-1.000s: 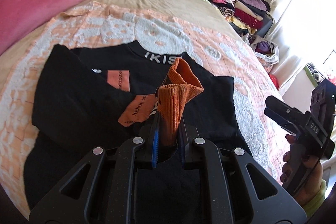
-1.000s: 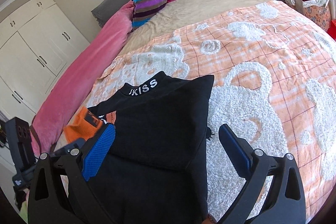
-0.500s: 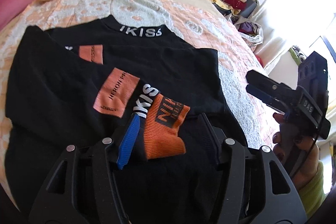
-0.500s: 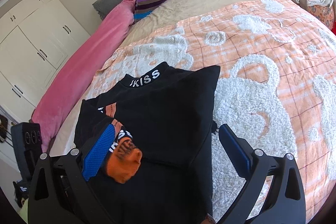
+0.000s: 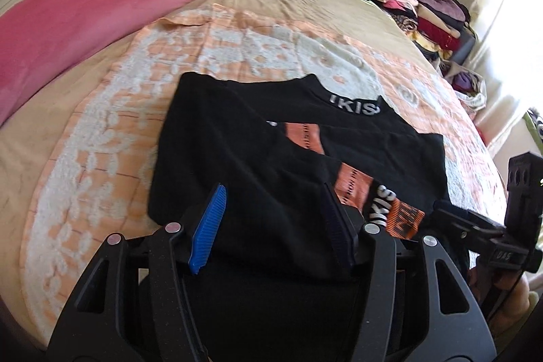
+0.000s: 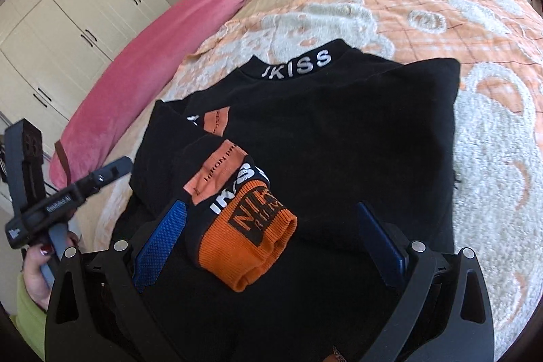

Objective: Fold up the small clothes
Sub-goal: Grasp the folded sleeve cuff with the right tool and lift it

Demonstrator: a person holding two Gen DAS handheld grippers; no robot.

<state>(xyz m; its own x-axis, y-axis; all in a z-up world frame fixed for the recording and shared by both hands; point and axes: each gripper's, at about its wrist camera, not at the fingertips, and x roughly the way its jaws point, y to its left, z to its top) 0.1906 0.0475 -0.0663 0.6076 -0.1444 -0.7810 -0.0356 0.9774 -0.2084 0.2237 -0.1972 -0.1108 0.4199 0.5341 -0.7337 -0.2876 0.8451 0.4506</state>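
Black top, partly folded, lying on the bed under two open grippers.

Nearest, the left gripper stands with its jaws well apart and nothing gripped, just opened; the right gripper gapes wide over the cloth, also holding nothing. Between them the black long-sleeved top lies flat on the orange-and-white tufted bedspread, its sides folded inward. A ribbed orange cuff with dark lettering rests on top of the black fabric, beside an orange patch. Farther off, the collar shows white letters. Beyond lie a pink blanket and stacked folded clothes.
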